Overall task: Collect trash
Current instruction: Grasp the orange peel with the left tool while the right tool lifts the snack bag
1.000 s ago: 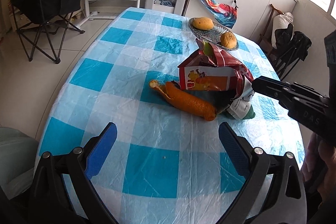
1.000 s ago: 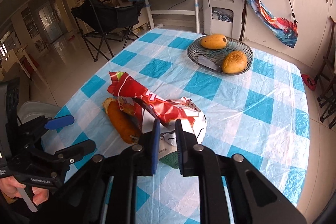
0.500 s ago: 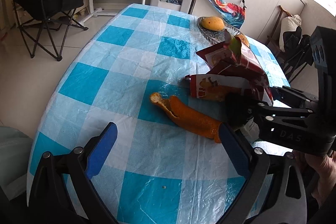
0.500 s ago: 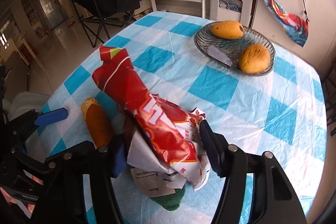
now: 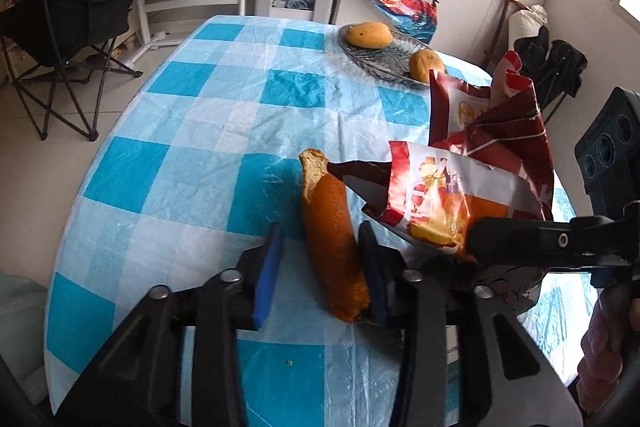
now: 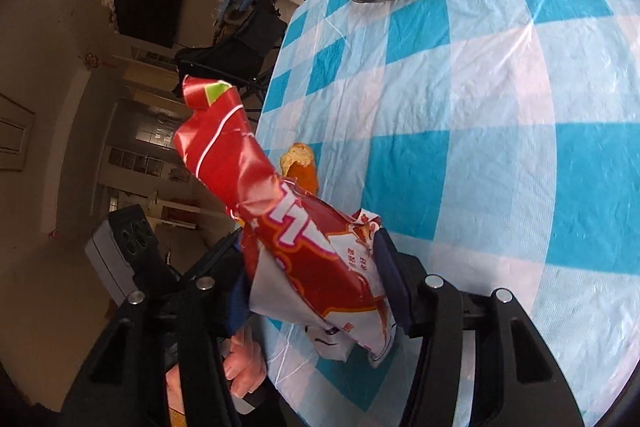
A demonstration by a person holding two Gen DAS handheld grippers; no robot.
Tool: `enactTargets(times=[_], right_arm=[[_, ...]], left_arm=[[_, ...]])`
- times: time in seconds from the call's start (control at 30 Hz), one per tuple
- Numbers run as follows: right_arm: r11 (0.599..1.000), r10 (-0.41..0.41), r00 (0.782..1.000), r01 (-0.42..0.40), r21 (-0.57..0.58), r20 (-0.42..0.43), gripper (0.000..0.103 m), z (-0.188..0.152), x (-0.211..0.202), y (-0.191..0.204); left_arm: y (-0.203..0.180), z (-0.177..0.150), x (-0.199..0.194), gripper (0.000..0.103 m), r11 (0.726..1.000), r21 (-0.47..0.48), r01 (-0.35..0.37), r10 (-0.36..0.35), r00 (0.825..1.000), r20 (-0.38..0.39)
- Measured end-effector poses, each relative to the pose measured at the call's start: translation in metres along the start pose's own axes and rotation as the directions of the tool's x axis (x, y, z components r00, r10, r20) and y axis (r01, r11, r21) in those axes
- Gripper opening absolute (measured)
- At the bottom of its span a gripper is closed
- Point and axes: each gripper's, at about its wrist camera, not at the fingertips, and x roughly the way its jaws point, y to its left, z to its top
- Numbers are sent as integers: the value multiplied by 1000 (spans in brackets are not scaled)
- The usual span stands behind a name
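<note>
**Both grippers closing on table litter**

While the left gripper (image 5: 320, 263) draws its blue pads in around the long orange strip of fruit peel (image 5: 334, 231) lying on the blue-and-white checked plastic tablecloth (image 5: 208, 131), one pad seems to meet the peel's side and the other stands off it; no firm pinch yet. Peel still flat on the cloth, near the table's front edge.

Right gripper (image 6: 316, 279) closing too, crumpled red-and-white foil snack bag (image 6: 280, 227) bunched between its pads and raised off the table, tail sticking up. A white scrap hangs below the bag.

Risks, my reading:
- Peel is curved and soft; a one-sided squeeze may roll it out or fold it.
- Bag is slick foil, held by a crumple; it could slide free, and the hanging scrap could drop.
- Grippers sit just beside each other; a knock might jog either hold.

Containers: grey glass fruit dish (image 5: 376, 61) at the far end holds two orange-yellow fruits (image 5: 368, 35), well apart from the litter. No bin in view.
</note>
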Motion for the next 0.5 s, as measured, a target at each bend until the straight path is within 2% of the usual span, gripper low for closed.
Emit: enactTargets(times=[0.07,0.17,0.27,0.33,0.4,0.5], right_arm=[[1000,-15,999,15,4,39,50,-9,-12,2],[992,-116,988,121,-44,104,48,-22,-29,13],[954,-250,953,273,-125,172,47,-32,-40,27],[930,-302,932,335,-153,202,47,-37,-42,31],[919,-326,921,362,-158,215,49,-41,-43,30],[907,-355,906,393,-148,230,62,-47,-45,27]], left_arm=[[-2,-4,-5,21,1000,22,18,-18,1000,0],[4,-13,-15,18,998,21,52,-52,999,-4],[11,-21,-26,17,998,18,53,-53,999,-3],[16,-28,-33,17,998,14,58,-58,998,-6],[19,-34,-38,17,998,15,67,-66,998,-9],[22,-40,-43,18,996,17,84,-84,996,-17]])
